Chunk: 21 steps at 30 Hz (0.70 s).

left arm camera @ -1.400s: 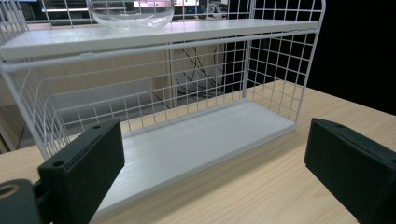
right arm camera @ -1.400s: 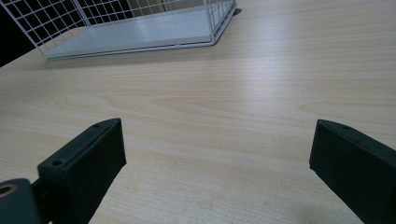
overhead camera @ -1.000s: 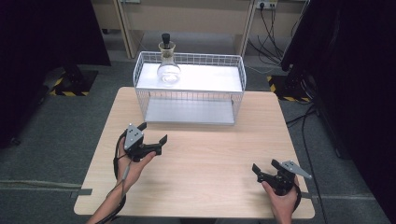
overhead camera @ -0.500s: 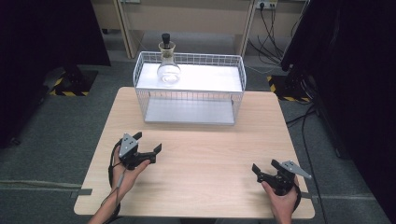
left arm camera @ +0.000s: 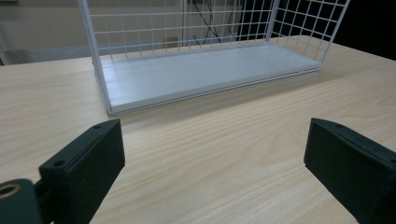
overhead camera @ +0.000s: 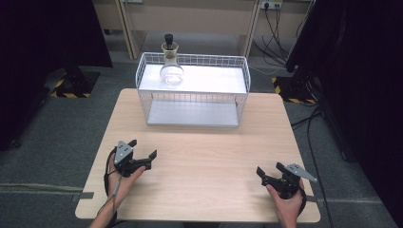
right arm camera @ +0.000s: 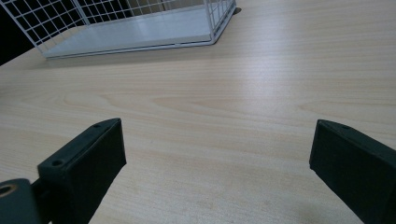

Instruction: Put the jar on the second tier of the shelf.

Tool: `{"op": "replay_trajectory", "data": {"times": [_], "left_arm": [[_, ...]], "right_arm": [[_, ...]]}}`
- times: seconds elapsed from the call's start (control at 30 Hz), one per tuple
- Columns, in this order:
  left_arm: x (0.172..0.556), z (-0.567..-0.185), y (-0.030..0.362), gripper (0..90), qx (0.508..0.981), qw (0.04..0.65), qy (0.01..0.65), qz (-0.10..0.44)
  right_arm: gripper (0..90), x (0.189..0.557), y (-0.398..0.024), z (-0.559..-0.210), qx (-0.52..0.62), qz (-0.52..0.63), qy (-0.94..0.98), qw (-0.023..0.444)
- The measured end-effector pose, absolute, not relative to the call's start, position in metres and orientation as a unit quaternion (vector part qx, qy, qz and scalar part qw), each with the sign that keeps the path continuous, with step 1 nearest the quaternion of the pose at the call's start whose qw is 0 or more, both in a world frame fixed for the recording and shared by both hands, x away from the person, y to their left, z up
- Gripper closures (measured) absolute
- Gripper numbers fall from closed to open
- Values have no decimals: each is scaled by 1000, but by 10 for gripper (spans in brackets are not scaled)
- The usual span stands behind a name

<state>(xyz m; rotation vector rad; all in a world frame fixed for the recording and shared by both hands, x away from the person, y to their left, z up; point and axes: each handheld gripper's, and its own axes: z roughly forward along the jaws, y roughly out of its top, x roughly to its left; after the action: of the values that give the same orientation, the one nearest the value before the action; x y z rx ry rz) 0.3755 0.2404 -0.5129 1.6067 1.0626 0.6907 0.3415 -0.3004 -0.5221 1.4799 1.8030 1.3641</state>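
A white wire basket with a pale floor stands at the far middle of the wooden table. A round glass flask with a black stopper stands at the basket's back left. My left gripper rests low near the front left of the table, open and holding nothing. My right gripper sits at the front right, open too. In the left gripper view the left gripper faces the basket's open front. In the right gripper view the right gripper points across bare wood toward the basket's corner.
Grey floor surrounds the table. Dark curtains hang at both sides. Cables trail on the floor at the right, and a yellow-black striped base lies at the left. A wide stretch of tabletop lies between the grippers and the basket.
My left gripper has come down and drawn back a little toward the near left edge. The right gripper has stayed put.
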Motion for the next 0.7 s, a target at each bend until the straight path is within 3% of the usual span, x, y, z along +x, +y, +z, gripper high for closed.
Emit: {"op": "replay_trajectory", "data": {"times": [0.7], "left_arm": [[372, -529, 248, 52, 671, 507, 453, 297]], "right_arm": [[38, 342, -300, -522, 535, 491, 653, 215]]}}
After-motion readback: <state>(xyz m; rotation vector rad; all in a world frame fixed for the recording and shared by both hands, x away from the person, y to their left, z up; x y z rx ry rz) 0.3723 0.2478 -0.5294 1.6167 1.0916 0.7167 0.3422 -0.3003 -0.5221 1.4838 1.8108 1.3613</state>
